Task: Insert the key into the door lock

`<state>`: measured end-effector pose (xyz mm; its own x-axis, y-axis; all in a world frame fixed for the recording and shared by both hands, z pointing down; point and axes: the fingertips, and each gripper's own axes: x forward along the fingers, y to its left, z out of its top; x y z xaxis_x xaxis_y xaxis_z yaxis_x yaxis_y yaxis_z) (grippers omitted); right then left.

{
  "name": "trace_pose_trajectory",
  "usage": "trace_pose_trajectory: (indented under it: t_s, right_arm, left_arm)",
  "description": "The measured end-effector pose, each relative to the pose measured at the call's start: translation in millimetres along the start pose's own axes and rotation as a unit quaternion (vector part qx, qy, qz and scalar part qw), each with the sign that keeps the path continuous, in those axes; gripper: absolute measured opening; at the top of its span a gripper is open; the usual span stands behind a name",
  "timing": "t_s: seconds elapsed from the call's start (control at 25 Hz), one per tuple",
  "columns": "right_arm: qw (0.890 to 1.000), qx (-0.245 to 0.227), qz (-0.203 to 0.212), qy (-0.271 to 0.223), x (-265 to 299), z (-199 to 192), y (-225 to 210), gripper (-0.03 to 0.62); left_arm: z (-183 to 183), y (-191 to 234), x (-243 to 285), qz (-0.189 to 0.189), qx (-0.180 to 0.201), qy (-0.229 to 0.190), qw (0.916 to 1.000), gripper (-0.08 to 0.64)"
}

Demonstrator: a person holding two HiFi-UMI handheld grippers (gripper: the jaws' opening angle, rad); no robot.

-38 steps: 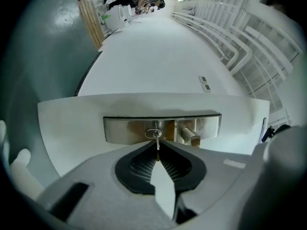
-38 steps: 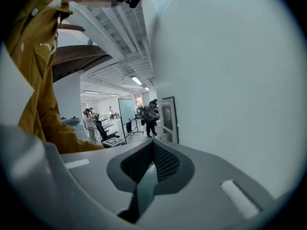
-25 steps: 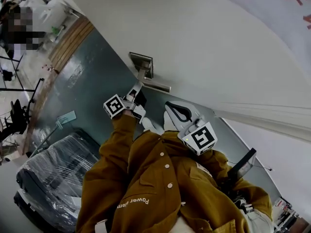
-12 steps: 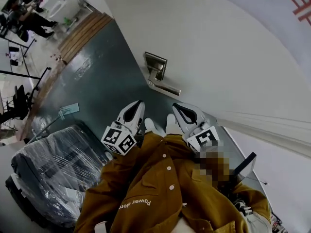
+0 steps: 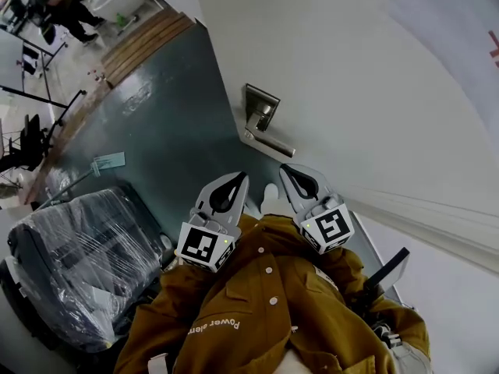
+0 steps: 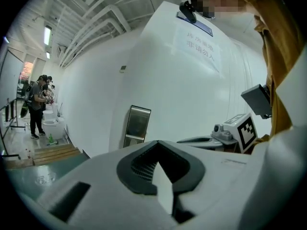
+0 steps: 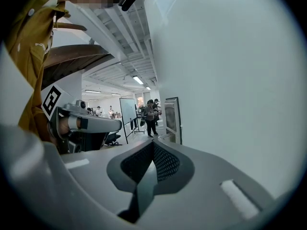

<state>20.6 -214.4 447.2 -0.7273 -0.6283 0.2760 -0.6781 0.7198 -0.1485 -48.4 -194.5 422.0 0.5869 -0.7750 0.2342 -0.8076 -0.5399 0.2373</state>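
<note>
The metal lock plate point(image 5: 261, 106) with its lever handle point(image 5: 270, 142) sits on the white door point(image 5: 351, 84). No key shows in any view. My left gripper point(image 5: 238, 177) is held back by the brown jacket, below and left of the handle, jaws shut with nothing between them. Level with it, my right gripper point(image 5: 287, 168) hangs just under the lever's end, also shut and empty. The lock plate point(image 6: 136, 126) stands well ahead of the left gripper point(image 6: 157, 143). In the right gripper view the lock plate point(image 7: 172, 119) is beyond the right gripper point(image 7: 152, 143).
A plastic-wrapped seat point(image 5: 74, 259) stands at the lower left on the dark green floor point(image 5: 156, 131). Wooden steps point(image 5: 148, 41) and standing people point(image 5: 66, 2) are further off. A whiteboard point(image 7: 128, 113) stands in the hall behind.
My left gripper has drawn back from the lever handle toward the person's body. The right gripper has stayed about where it was. The head view has tilted slightly.
</note>
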Motion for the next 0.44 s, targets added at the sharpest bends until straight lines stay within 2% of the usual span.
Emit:
trace_pose_trajectory:
  t_s: [0.44]
  right_arm:
    - [1.0, -0.009, 0.007, 0.005, 0.3, 0.1, 1.9, 0.005]
  left_arm:
    - [5.6, -5.3, -4.5, 0.003, -0.005, -0.004, 1.0, 0.0]
